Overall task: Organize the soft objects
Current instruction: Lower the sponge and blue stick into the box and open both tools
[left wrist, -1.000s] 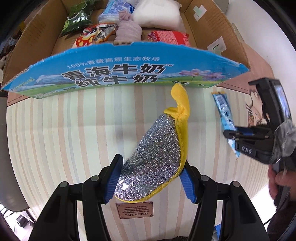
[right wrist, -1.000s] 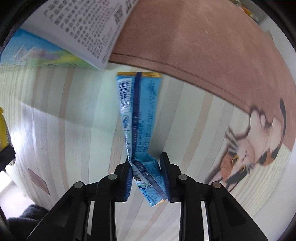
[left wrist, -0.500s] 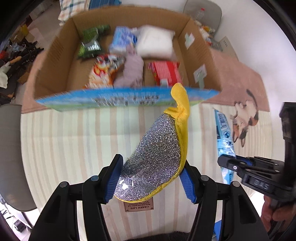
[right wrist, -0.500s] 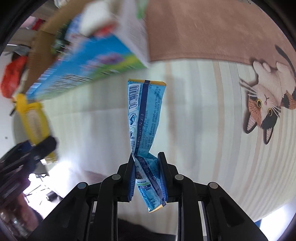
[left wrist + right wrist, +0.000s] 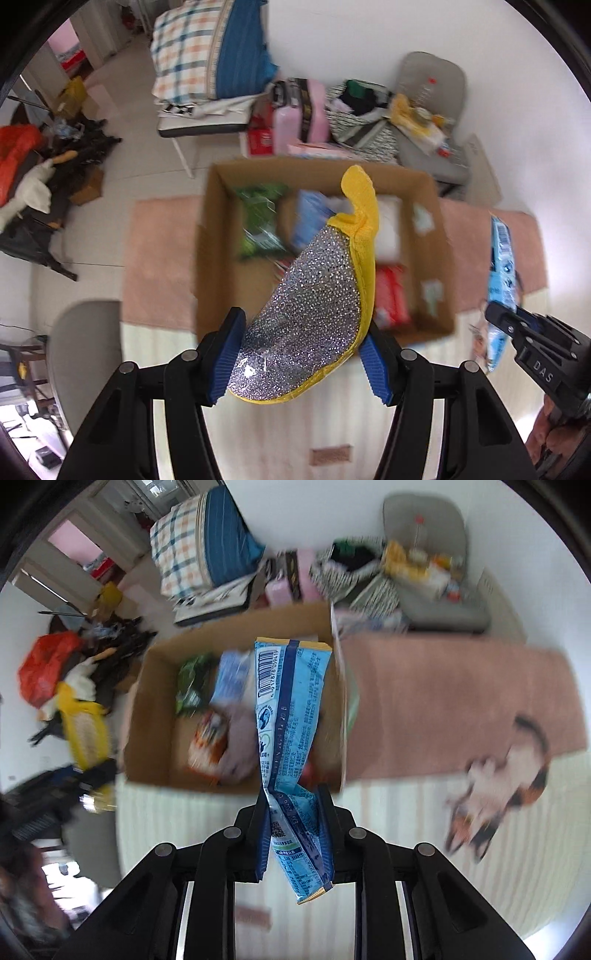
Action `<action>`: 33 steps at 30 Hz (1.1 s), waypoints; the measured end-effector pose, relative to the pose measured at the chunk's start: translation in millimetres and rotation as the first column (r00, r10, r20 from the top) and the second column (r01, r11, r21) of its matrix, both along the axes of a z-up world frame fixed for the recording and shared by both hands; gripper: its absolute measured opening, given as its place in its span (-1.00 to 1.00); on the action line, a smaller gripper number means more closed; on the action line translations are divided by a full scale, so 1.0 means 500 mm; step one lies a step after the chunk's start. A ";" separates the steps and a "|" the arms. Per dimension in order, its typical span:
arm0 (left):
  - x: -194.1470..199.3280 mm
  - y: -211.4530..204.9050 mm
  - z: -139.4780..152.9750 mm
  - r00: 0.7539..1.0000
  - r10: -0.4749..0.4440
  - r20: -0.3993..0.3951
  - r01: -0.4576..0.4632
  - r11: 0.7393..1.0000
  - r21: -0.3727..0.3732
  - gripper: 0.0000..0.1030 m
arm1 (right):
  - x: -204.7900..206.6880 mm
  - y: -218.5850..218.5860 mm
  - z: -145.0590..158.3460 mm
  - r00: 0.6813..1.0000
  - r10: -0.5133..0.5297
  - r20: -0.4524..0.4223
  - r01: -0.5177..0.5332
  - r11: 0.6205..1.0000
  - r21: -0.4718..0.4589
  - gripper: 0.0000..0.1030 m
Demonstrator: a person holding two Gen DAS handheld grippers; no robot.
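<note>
Left wrist view: the left gripper (image 5: 301, 354) clamps its blue pads on a yellow scrubbing pad with a glittery silver face (image 5: 310, 317), pinched from both sides and held in the air. The pad's yellow tab points up over the open cardboard box (image 5: 210, 258), which lies below and beyond it on a pink rug (image 5: 159, 258). In the box, blurred, sit a green packet (image 5: 258, 221), a blue packet (image 5: 310, 218), a white bundle (image 5: 388, 229) and a red packet (image 5: 393, 295). To the right of the box, the right gripper (image 5: 498, 317) grips a light blue snack sachet (image 5: 502, 266) that stands upright above the rug.

Right wrist view: the right gripper (image 5: 293, 834) is closed tight on the sachet (image 5: 288, 709), pinching it near its lower end so the wrapper twists between the pads. The sachet's barcode end hangs over the box (image 5: 147, 709), in front of its right half. Left of the box, the yellow pad (image 5: 86, 731) shows, blurred. Right of the box lies the rug (image 5: 443, 701), and nearer the camera a cat picture (image 5: 506, 771) on a striped mat (image 5: 388, 805).
</note>
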State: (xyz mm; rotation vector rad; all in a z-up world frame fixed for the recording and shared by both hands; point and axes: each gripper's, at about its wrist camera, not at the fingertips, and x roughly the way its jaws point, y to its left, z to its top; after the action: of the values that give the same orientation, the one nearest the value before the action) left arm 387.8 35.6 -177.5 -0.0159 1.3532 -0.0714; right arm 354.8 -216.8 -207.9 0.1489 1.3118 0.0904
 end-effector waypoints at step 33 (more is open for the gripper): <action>0.146 0.051 -0.312 0.946 0.081 -0.315 -0.072 0.997 0.041 0.79 | 0.208 0.098 -0.249 0.977 -0.098 -0.188 0.061 0.980 -0.192 0.24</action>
State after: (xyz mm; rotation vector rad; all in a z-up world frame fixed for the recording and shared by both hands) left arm 460.8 60.9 -333.3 -0.0576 1.6738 0.0178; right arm 458.8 -167.9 -332.2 0.0521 1.5018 -0.1177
